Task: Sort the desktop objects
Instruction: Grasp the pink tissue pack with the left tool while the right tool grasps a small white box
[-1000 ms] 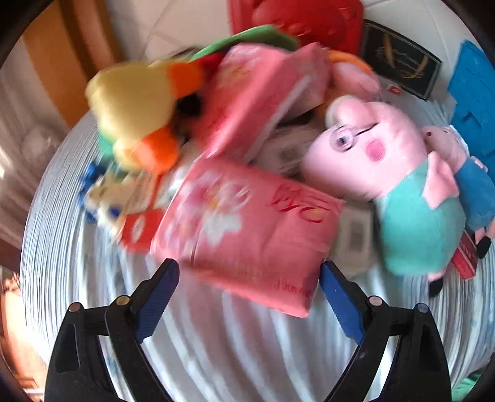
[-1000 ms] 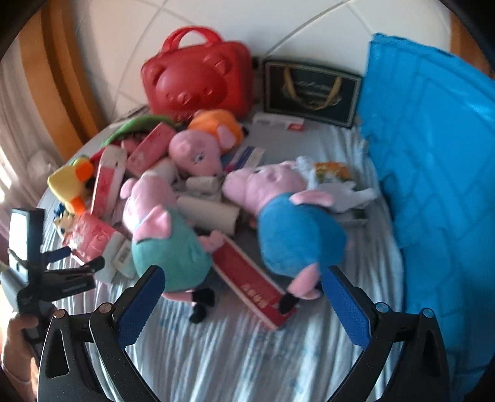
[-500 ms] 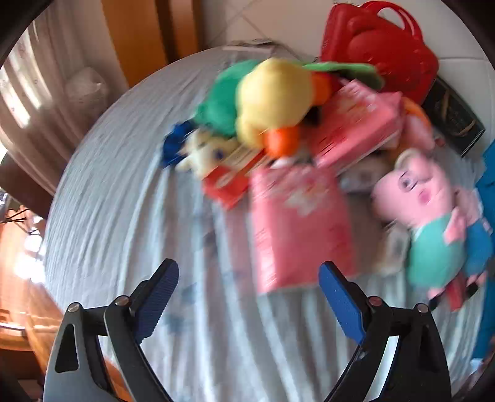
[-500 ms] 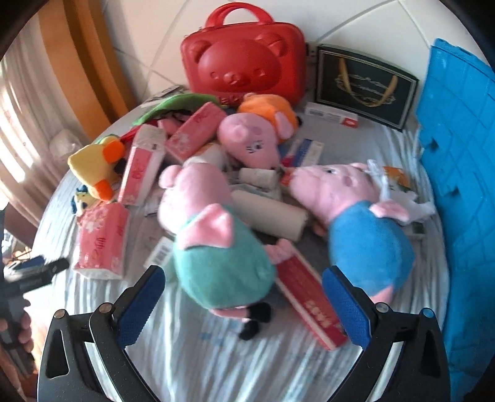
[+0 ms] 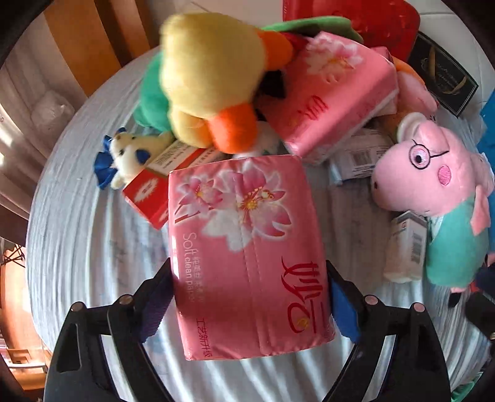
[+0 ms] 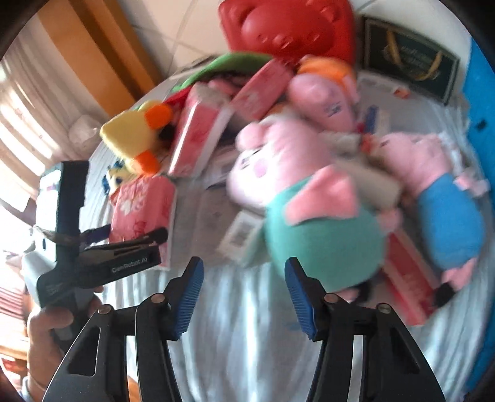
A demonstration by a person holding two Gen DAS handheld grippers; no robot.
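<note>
A pink tissue pack (image 5: 247, 247) lies on the white cloth between the fingers of my left gripper (image 5: 247, 303). The jaws stand wide, one blue pad at each side of the pack, touching or nearly so. The same pack shows in the right wrist view (image 6: 140, 210) with the left gripper (image 6: 123, 244) around it. My right gripper (image 6: 244, 297) is open and empty, just in front of a pig plush in a teal shirt (image 6: 309, 216). The pig plush also shows in the left wrist view (image 5: 433, 198).
A yellow duck plush (image 5: 210, 77), a second tissue pack (image 5: 334, 96), a small bear (image 5: 123, 154) and a red box (image 5: 148, 198) crowd the pile. A blue-shirted pig (image 6: 439, 198), a red bear case (image 6: 287, 27), a black gift bag (image 6: 408, 68) and a blue bin (image 6: 482, 123) are further back.
My left gripper has moved forward until the tissue pack sits between its fingers. My right gripper has narrowed somewhat and moved closer to the teal-shirted pig.
</note>
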